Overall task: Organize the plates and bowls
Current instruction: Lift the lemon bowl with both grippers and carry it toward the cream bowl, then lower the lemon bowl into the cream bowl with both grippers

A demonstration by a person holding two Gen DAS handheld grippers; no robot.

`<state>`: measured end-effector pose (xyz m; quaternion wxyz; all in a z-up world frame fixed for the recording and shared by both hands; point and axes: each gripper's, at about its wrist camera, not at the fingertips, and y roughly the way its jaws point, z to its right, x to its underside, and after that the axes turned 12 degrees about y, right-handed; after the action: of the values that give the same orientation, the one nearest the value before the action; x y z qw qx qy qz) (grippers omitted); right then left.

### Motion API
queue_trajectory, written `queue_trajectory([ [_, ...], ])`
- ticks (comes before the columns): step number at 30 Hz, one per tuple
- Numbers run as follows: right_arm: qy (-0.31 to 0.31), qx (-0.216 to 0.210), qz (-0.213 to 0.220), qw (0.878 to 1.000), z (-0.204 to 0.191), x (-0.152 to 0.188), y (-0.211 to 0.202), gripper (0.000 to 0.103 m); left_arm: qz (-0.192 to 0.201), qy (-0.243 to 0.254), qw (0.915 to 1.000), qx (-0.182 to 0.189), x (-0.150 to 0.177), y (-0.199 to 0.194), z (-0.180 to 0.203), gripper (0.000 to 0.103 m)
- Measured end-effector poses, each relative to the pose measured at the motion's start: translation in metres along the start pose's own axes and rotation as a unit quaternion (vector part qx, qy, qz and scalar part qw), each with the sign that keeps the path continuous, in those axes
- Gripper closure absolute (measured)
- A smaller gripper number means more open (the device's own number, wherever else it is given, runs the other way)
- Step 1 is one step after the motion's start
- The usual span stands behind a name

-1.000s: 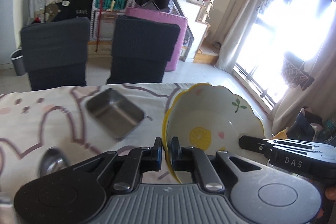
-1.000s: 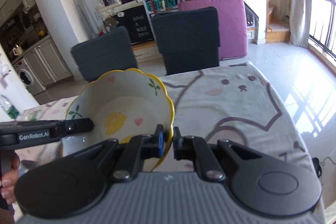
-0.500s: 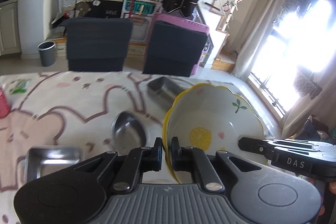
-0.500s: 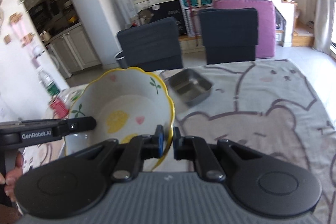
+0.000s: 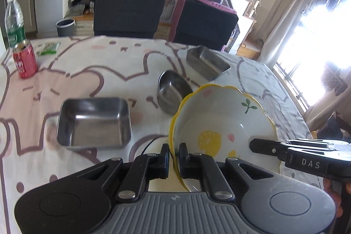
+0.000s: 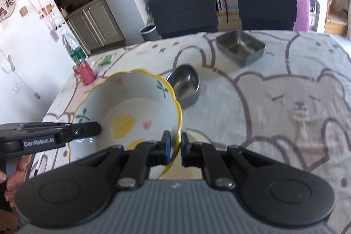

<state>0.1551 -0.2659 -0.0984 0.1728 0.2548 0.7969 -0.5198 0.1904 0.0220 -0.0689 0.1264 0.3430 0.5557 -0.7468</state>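
A white ceramic bowl (image 5: pixel 221 122) with a yellow scalloped rim and a lemon print is held above the table by both grippers. My left gripper (image 5: pixel 174 157) is shut on its left rim. My right gripper (image 6: pixel 174 147) is shut on its right rim; the bowl also shows in the right wrist view (image 6: pixel 131 117). On the table lie a square steel tray (image 5: pixel 94 122), a round steel bowl (image 5: pixel 172 91) and a second steel tray (image 5: pixel 207 61). The round steel bowl (image 6: pixel 186 84) and the far tray (image 6: pixel 240 46) show in the right wrist view too.
The table has a bear-print cloth (image 5: pixel 87 71). A red can (image 5: pixel 24 59), a water bottle (image 5: pixel 13 19) and a green packet (image 5: pixel 48 48) stand at the far left. Two dark chairs (image 5: pixel 129 14) stand behind the table. A window is at the right.
Both grippers have swung left and tilted down with the bowl. More of the table has come into view: the near square tray, the can and the bottle.
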Motion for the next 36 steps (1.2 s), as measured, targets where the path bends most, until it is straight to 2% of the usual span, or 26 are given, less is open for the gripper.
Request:
queue_trajectory([
  [4,-0.001,0.007,-0.005,1.0,-0.003,0.009,0.005,0.093,-0.014,-0.014,0.9998,0.008,0.004,0.01,-0.002,0.094],
  [7,-0.001,0.015,-0.009,1.0,-0.001,0.012,0.009,0.093,-0.022,-0.007,0.9997,0.003,0.006,0.015,0.001,0.094],
  [23,-0.001,0.052,-0.094,0.994,0.01,0.023,0.049,0.093,-0.11,-0.007,0.9939,0.001,0.018,0.055,-0.005,0.093],
  [36,-0.016,0.074,-0.129,0.989,0.008,0.027,0.06,0.092,-0.147,0.014,0.989,-0.014,0.02,0.073,0.002,0.09],
])
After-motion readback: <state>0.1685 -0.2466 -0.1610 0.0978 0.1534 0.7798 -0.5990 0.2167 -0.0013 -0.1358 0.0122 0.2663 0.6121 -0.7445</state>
